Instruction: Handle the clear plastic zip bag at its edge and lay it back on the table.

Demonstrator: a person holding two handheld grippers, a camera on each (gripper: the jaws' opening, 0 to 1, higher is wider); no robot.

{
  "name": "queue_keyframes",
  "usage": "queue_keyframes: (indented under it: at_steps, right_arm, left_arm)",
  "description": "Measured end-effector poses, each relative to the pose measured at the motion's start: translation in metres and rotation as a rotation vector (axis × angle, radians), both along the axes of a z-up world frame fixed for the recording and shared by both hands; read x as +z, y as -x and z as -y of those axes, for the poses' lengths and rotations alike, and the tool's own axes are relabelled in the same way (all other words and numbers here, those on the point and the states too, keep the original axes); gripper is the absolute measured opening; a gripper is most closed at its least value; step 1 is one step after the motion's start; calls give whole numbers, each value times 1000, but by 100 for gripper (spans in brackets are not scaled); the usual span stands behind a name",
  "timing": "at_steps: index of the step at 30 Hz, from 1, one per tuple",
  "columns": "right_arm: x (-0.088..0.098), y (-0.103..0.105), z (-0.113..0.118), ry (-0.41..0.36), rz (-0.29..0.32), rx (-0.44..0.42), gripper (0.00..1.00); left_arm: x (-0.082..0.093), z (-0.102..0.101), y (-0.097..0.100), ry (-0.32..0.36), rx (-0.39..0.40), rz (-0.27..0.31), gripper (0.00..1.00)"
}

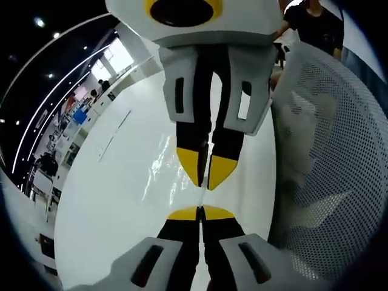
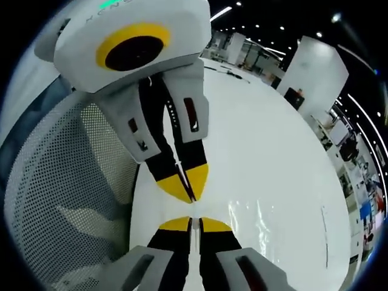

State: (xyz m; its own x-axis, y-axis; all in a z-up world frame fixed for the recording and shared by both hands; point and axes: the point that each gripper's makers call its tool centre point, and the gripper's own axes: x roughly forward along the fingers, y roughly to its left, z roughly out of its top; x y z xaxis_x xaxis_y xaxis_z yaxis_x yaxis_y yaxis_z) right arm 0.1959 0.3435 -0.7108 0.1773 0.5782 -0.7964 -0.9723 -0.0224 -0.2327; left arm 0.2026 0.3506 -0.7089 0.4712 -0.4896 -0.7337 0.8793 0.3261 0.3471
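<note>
Both hand-held grippers, left (image 1: 200, 212) and right (image 2: 188, 223), closed tip to tip; clear bag (image 1: 163, 163) barely discernible.

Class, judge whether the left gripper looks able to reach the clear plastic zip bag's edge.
Likely yes: the left gripper hovers beside the clear plastic zip bag on the white table. Its jaws are shut, though, and the right gripper sits tip to tip ahead.

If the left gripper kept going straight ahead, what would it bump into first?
Most likely the right gripper, whose yellow tips face the left gripper just ahead; the clear bag on the white table lies between, though depth is unclear.
</note>
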Motion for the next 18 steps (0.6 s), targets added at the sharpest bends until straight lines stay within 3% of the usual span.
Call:
queue_keyframes:
  at_steps: [18]
  right_arm:
    - [-2, -6, 1, 3, 13, -2, 0]
  left_arm:
    - [3, 2, -4, -12, -4, -2, 0]
